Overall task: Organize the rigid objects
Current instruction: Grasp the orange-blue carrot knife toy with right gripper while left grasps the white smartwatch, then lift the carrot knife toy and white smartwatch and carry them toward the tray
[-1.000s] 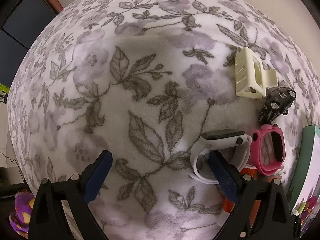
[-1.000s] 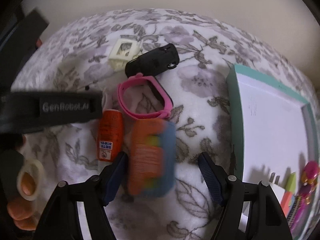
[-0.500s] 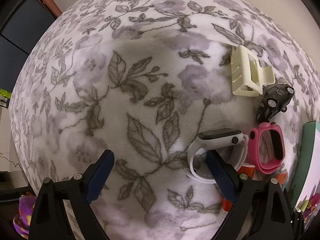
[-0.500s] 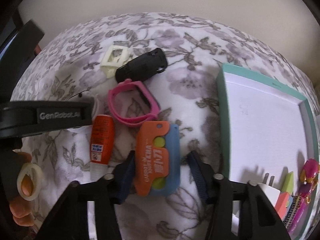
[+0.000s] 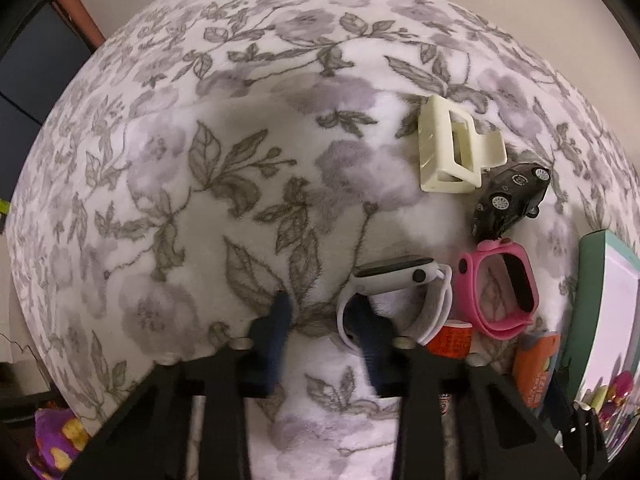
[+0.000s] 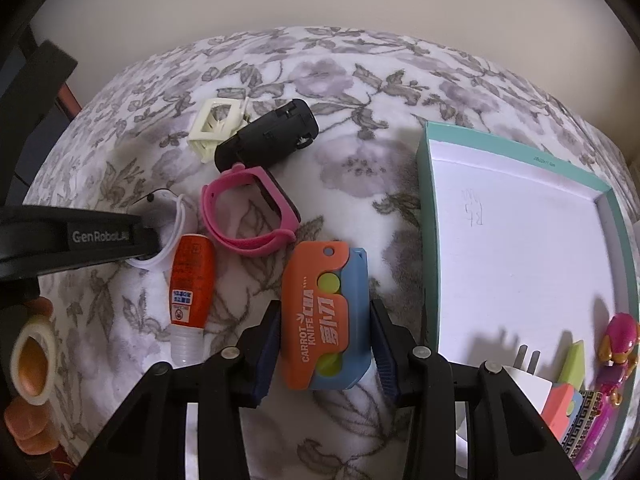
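**Both grippers go in at once: carrot knife pinched, white watch strap next**

Right gripper (image 6: 324,344) first: its two blue pads sit against the long sides of the orange-and-blue carrot knife toy (image 6: 326,320), one on the orange edge, one on the blue, no gap showing either side. That looks like a firm clamp, with the toy resting on the floral blanket (image 6: 360,80), pointing up and away from the camera.

Over to the left gripper (image 5: 320,322), and its jaws are closing right now! One finger (image 5: 362,320) has gone inside the loop of the white smartwatch (image 5: 394,292), the other stands outside on the blanket, so the near side of the strap lies between them. The frame is blurred there, and I cannot tell whether the pads press on it yet.

Widening out: just beside the white watch lies the pink smartwatch (image 5: 498,290), with the orange tube (image 6: 188,288) in front of it. Behind them sit the black toy car (image 5: 508,200) and, touching it, the cream hair claw (image 5: 452,152).

To the right, the teal-rimmed tray (image 6: 424,200) holds only a small cluster in its near corner: a white plug (image 6: 524,380), coloured blocks, a pink figure (image 6: 618,344). Most of its white floor is bare.

The score, as I judge it: a handful of things tidied, six waiting on the blanket, two of those being picked. Early to middle going.
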`<state>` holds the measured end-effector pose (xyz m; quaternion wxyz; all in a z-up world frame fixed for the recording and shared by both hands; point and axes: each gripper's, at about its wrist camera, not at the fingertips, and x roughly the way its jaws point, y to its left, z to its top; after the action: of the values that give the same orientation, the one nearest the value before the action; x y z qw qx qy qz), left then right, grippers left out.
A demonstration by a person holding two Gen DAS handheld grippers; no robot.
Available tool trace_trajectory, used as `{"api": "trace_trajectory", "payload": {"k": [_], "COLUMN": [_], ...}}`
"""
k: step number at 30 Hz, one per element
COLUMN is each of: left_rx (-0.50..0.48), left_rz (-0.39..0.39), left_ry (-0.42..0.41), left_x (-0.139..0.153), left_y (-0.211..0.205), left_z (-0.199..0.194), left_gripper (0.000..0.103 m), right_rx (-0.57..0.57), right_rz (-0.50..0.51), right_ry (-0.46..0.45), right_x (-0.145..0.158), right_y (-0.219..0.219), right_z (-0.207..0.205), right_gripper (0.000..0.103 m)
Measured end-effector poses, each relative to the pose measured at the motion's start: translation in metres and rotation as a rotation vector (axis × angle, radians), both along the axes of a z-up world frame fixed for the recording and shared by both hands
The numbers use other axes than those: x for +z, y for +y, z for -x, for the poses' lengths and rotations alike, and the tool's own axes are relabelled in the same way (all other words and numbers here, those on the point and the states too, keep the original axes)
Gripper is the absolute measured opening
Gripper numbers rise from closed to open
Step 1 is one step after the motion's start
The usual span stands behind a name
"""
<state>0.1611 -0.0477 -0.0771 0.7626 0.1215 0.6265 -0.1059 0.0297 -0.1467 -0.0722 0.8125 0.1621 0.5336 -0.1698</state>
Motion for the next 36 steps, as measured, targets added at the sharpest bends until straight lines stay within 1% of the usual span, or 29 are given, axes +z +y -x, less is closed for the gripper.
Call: {"api": "trace_trajectory", "payload": {"k": [3, 7, 10, 14, 16, 19, 23, 29, 34, 36], "left_rx": [-0.011, -0.009, 0.002, 0.014, 0.016, 0.025, 0.035, 0.039, 0.04, 0.039], "left_rz": [-0.003, -0.015, -0.024, -0.025, -0.021, -0.012, -0.007, 0.044, 0.091, 0.107], "left_ry": [-0.003, 0.0, 0.009, 0.019, 0.022, 0.026, 0.008, -0.02, -0.062, -0.081], "left_x": [0.002, 0.004, 0.004, 0.008, 0.011, 0.016, 0.031, 0.06, 0.083, 0.088], "left_y": [-0.004, -0.011, -0.009, -0.006, -0.005, 0.003, 0.011, 0.019, 0.023, 0.022], "left_z": [0.002, 0.003, 0.004, 0.004, 0.004, -0.001, -0.006, -0.013, -0.011, -0.006], "left_gripper": [0.021, 0.019, 0.012, 0.008, 0.007, 0.007, 0.007, 0.007, 0.007, 0.007], "right_rx": [0.003, 0.005, -0.003, -0.017, -0.028, -0.041, -0.052, -0.08, -0.094, -0.11], "right_rz": [-0.001, -0.005, -0.017, -0.014, -0.053, -0.087, -0.095, -0.09, -0.072, -0.063], "right_ry": [-0.002, -0.006, -0.008, 0.008, -0.009, -0.027, -0.046, -0.096, -0.138, -0.158], "right_x": [0.0, 0.0, 0.001, 0.006, 0.009, 0.013, 0.021, 0.044, 0.064, 0.073], "right_y": [0.001, 0.0, -0.002, -0.007, -0.012, -0.017, -0.02, -0.031, -0.04, -0.047], "right_z": [-0.001, 0.0, 0.0, 0.001, 0.004, 0.006, 0.009, 0.016, 0.024, 0.03], "right_gripper": [0.045, 0.044, 0.044, 0.044, 0.044, 0.044, 0.044, 0.044, 0.044, 0.044]}}
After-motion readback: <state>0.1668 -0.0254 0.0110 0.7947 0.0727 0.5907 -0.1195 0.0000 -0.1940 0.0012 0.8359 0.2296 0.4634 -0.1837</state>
